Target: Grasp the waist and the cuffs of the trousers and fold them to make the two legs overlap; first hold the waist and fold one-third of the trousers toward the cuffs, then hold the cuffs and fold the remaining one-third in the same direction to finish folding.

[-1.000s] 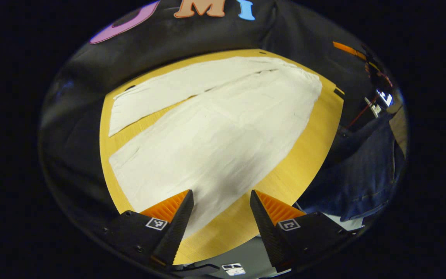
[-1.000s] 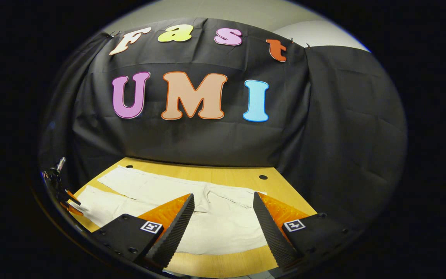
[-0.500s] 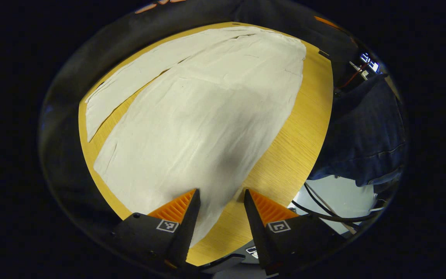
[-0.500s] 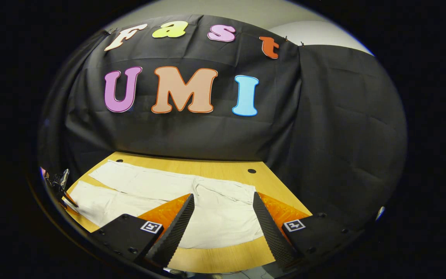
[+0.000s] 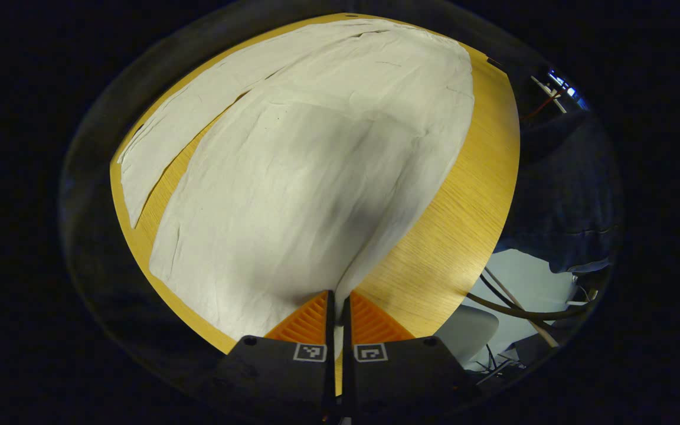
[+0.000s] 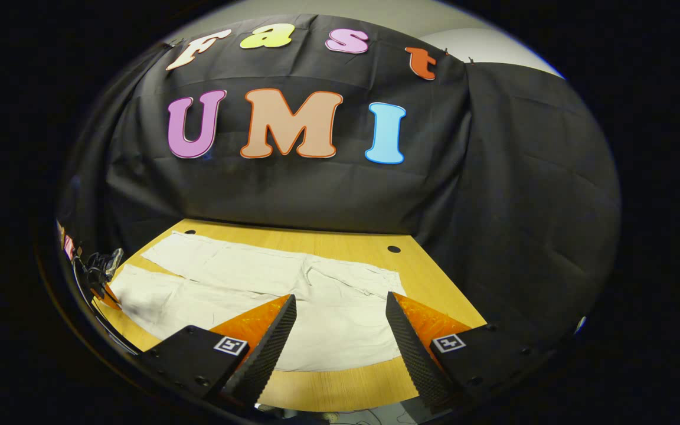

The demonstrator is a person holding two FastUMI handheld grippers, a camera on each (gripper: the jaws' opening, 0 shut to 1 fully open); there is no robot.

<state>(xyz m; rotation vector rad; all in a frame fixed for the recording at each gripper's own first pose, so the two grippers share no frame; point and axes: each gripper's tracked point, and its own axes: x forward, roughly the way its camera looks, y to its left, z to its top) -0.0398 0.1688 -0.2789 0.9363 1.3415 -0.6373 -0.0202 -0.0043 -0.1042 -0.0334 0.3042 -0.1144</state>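
Note:
Pale cream trousers (image 5: 310, 159) lie flat on the wooden table (image 5: 470, 195), the two legs side by side with a narrow gap between them. In the left gripper view, my left gripper (image 5: 337, 295) is shut on the near leg's edge at the cuff end, with cloth pinched between the fingers. In the right gripper view, the trousers (image 6: 269, 289) stretch from the cuffs at the left to the waist at the right. My right gripper (image 6: 340, 301) hangs open above the waist end, touching nothing. The left gripper (image 6: 101, 273) shows small at the far left by the near cuff.
The table (image 6: 340, 386) has its near edge just under my right fingers, and a round hole (image 6: 394, 249) near the back. Black cloth walls close the back and right. A person's dark-clothed legs (image 5: 564, 189) and cables (image 5: 517, 310) are beyond the table's edge.
My left gripper came down to the near leg's edge and went from open to shut on the cloth. The right gripper stayed open and hardly moved.

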